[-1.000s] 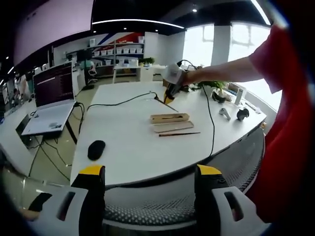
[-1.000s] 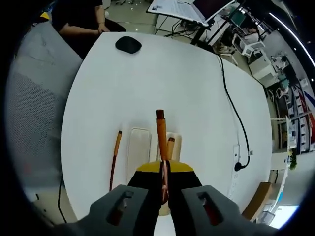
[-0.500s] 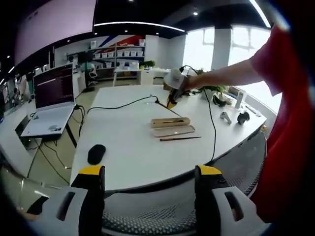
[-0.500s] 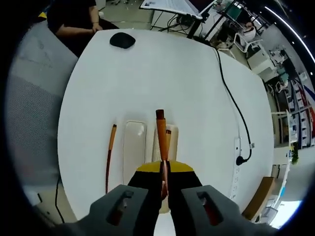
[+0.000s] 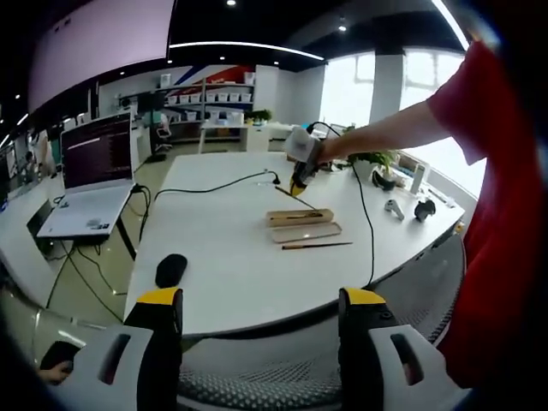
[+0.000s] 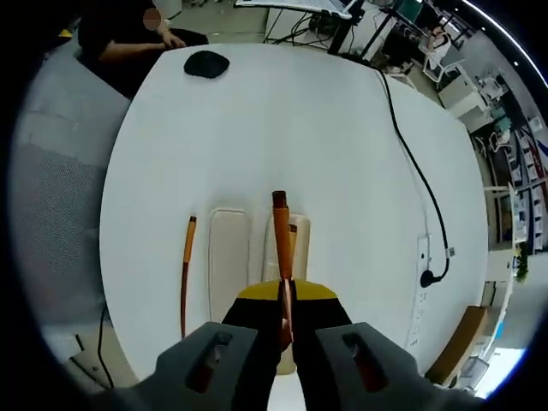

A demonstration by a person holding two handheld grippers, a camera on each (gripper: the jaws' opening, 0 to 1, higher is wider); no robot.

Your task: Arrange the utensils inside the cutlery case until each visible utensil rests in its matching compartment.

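The wooden cutlery case (image 5: 298,217) lies mid-table with its pale lid (image 5: 306,232) beside it and a loose brown-handled utensil (image 5: 317,246) in front. My right gripper (image 5: 301,165), held in a person's hand, hovers just behind the case. In the right gripper view that gripper (image 6: 285,318) is shut on a brown-handled utensil (image 6: 281,240), held above the case (image 6: 297,235). The lid (image 6: 228,261) and the loose utensil (image 6: 185,272) lie to its left. My left gripper (image 5: 261,338) stands open, well back from the table with nothing between its fingers.
A mesh chair back (image 5: 257,360) sits between my left gripper and the white table (image 5: 223,257). A black mouse (image 5: 170,266) lies near the table's front left. A black cable (image 6: 419,180) runs to a power strip. A laptop (image 5: 90,184) stands on a side desk.
The right gripper stays shut on the utensil above the case. Both views have shifted slightly with the hands. The case, lid and loose utensil lie as before.
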